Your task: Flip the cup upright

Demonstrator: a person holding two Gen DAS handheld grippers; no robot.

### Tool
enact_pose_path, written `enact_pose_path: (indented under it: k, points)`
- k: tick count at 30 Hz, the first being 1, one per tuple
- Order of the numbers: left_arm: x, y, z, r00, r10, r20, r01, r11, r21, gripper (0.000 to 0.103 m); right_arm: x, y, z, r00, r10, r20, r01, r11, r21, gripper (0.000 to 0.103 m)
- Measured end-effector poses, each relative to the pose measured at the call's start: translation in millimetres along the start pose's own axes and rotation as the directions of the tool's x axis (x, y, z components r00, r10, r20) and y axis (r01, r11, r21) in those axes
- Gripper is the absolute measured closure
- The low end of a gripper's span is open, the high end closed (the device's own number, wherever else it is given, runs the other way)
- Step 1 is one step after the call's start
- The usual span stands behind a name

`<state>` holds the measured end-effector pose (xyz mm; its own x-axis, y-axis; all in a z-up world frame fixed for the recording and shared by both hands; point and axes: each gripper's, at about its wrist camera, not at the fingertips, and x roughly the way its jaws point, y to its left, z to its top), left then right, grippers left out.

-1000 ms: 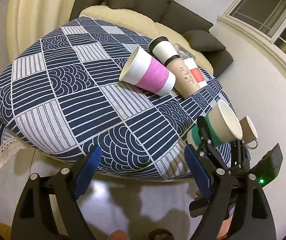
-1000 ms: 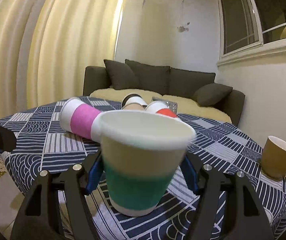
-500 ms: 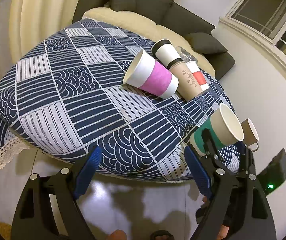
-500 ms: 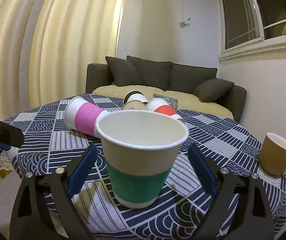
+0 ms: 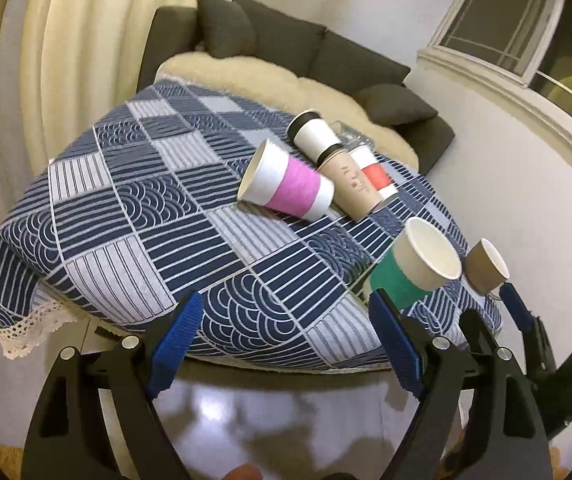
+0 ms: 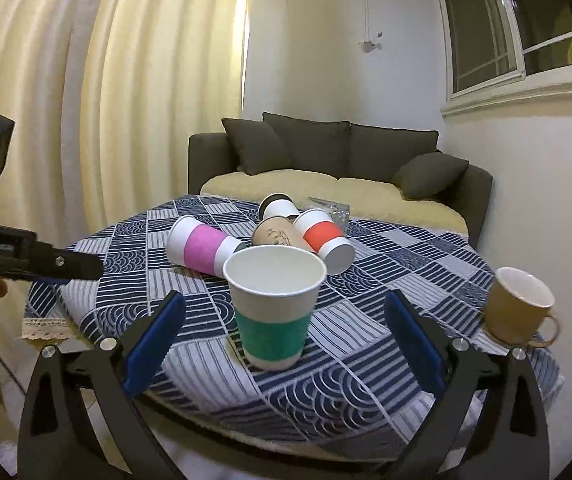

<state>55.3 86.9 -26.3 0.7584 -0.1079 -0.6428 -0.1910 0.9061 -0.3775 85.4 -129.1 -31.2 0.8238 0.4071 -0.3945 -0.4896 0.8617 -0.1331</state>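
Observation:
A paper cup with a green band [image 6: 273,306] stands upright near the front edge of the table [image 6: 366,380]; it also shows in the left wrist view [image 5: 414,270]. My right gripper [image 6: 284,344] is open, pulled back from the cup, fingers apart on either side and not touching it. My left gripper [image 5: 284,342] is open and empty, off the table's front edge. A pink-banded cup [image 5: 286,186], a brown cup [image 5: 352,188], a red-banded cup [image 5: 374,172] and a black-and-white cup [image 5: 314,134] lie on their sides mid-table.
A brown mug [image 6: 520,304] stands upright at the table's right edge. A clear box [image 6: 326,206] lies behind the cups. A dark sofa [image 6: 338,160] stands behind the table, curtains [image 6: 106,100] to the left, a wall to the right.
My right gripper opened, let go of the green-banded cup and drew back; the cup now stands on the table. My left gripper pulled back a little.

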Motion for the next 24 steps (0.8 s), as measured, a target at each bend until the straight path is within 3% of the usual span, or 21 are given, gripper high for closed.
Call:
enact_pose_path:
  k: [7,16,24]
  points:
    - [-26,-29,-18,0.998,0.024,0.051,-0.031,0.988,0.152,0.020,-54,-14,13,0.998,0.069,0.012,-0.069,0.997,0.028,0.005]
    - [-85,-68,-22,0.980,-0.081,0.180,0.030,0.963,0.269,0.020,-99,-40,39,0.989,0.128,0.073,-0.134,0.988,0.081,0.005]
    - [-98,-76,-47,0.980,-0.116,0.162,0.058,0.944,0.326,0.020,-115,-45,24,0.978,0.189,0.085,-0.198,0.974,0.109,0.005]
